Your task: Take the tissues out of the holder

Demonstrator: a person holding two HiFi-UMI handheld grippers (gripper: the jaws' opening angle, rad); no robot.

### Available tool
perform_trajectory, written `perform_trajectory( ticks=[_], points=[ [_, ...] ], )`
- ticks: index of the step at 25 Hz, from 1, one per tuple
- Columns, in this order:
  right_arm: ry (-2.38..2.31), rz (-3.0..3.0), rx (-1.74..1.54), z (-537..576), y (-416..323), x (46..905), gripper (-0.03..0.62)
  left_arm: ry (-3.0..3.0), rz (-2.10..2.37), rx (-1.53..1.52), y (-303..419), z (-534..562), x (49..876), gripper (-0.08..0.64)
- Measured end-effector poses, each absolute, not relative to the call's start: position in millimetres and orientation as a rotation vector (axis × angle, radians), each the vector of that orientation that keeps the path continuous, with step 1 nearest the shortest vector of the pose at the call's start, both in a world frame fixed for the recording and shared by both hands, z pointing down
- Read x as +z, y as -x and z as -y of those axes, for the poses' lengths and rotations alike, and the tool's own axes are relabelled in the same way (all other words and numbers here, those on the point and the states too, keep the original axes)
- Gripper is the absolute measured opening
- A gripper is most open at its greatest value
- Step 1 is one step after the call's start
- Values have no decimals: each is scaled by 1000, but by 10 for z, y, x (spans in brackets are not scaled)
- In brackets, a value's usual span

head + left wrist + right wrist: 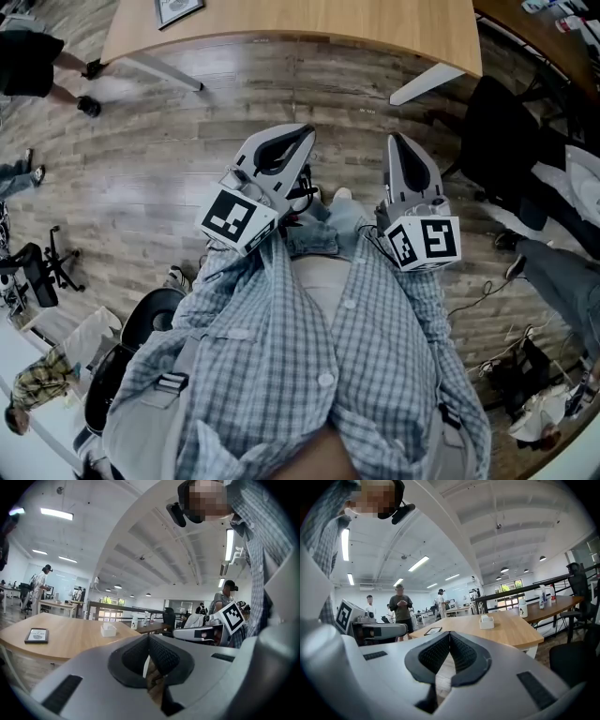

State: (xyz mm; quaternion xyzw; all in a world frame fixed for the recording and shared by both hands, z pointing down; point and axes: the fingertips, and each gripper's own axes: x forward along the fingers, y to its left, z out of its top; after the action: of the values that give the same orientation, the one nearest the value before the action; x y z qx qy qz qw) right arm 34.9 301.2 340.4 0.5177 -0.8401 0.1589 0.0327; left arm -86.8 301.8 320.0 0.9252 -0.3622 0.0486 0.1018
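Short of the surface (281, 23): left gripper (149, 639) and right gripper (450, 634), well apart from it, fingers (165, 657) together on nothing. Holder (486, 622) sits on the surface, back from its edge. Tissues (485, 617) likely light, soft, tear-prone. Pinch the protruding tuft and pull straight up; holder may lift too.

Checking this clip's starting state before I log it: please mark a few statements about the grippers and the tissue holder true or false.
1. The left gripper and the right gripper both have their fingers closed on nothing. True.
2. The tissue holder stands on the wooden table. True.
3. Both grippers hang over the table top. False: in the head view they are over the floor, short of the table's edge.
4. The tissue holder is the only thing on that table. False: a dark framed card lies there too.
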Motion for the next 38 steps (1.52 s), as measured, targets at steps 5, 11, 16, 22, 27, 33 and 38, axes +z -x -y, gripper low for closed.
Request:
perform_trajectory(
  ticks=[5,11,16,22,27,33,38],
  points=[
    [-1652,2541,495,-3027,-356,3417,11,-2746,1029,143,907,-3000,3210,8],
    [-1688,2521,501,-3126,-290,3472,11,-2778,997,157,962,-3057,3214,8],
    [-1698,2504,509,-3154,-290,3481,11,-2763,994,156,1004,-3066,3250,8],
    [-1695,2512,507,-3061,-347,3494,11,-2758,1002,156,975,-3016,3280,8],
    [-1655,2543,485,-2883,-356,3481,11,-2754,1035,148,959,-2860,3249,8],
    [-1630,2557,488,-2598,-474,3480,11,-2760,1049,148,794,-2588,3230,8],
    [-1616,2567,483,-2395,-624,3457,11,-2763,1057,149,623,-2409,3194,8]
  ],
)
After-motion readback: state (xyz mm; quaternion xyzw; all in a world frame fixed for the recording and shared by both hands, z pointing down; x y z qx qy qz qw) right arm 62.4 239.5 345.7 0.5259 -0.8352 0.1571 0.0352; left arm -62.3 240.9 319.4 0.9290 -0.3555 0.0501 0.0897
